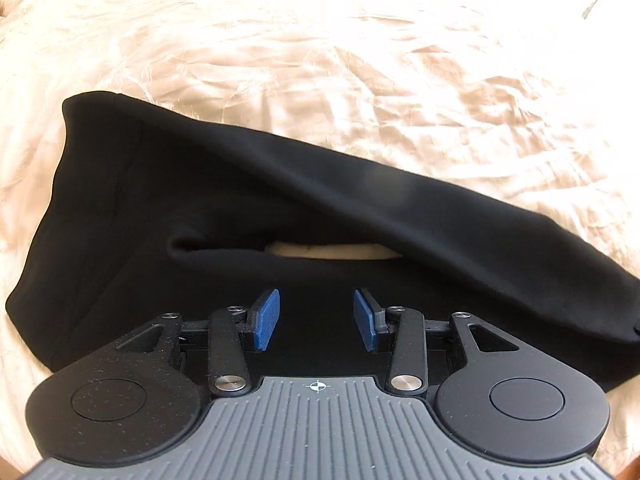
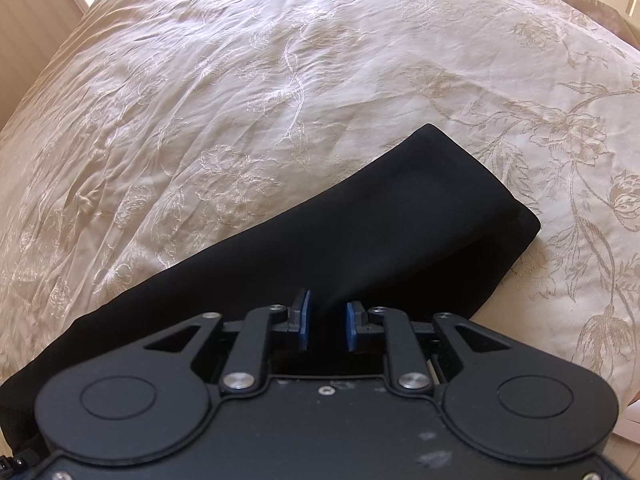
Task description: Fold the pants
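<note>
Pants (image 1: 248, 200): black, lying folded on the bed, a slit of cream cloth showing between two layers.
Left gripper (image 1: 317, 319): I see the blue pads spread above the dark cloth — nothing between them.
Right gripper (image 2: 327, 326): pads parted by a narrow gap, cloth behind them, not pinched.
Bedspread (image 2: 240, 80): cream, embroidered with flowers — rumpled under the pants.
</note>
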The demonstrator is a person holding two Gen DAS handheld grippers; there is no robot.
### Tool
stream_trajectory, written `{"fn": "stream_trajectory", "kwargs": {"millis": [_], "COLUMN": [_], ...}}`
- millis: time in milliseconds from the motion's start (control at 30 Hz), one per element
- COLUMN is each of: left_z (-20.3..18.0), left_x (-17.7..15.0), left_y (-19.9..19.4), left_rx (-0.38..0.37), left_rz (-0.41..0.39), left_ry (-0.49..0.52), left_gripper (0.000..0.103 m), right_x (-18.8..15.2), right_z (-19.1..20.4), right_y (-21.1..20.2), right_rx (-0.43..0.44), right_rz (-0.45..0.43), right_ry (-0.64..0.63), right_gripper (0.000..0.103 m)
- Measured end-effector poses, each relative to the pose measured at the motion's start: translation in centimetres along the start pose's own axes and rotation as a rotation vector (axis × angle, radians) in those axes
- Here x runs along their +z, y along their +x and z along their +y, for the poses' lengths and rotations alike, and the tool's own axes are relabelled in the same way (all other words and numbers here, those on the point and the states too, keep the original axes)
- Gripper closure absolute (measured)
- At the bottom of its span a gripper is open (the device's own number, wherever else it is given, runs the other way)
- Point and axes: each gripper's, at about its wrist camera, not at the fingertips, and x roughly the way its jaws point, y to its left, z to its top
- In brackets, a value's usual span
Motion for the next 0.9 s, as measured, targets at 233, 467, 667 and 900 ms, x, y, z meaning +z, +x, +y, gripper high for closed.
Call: {"fn": "stream_trajectory", "kwargs": {"millis": [233,467,667,900], "left_z": [1.0,1.1,1.9,1.9], "left_x": [4.3,6.7,6.9,5.4], "left_y": [1.1,5.0,4.7,1.1], "left_rx": [-0.040,-0.022,-0.046,-0.065], "left_rz": [-0.017,0.044,-0.012,-0.091], "left_ry": [-0.069,-0.114,-0.154,-0.124], "left_gripper": [0.059,0.053,0.087,0.088], "right_x": [0.2,0.5,0.5,0.3], "right_z": [0.2,0.3,0.7,0.2], "right_y": [0.7,1.1,0.9,-0.1], "right_rx": [-0.031,-0.059,-0.066,-0.047], "right_rz": [0.009,0.011,0.003,-0.018], "right_ry": [0.023,0.041,0.046,0.034], "right_gripper": [0.083,0.083,0.083,0.083]}}
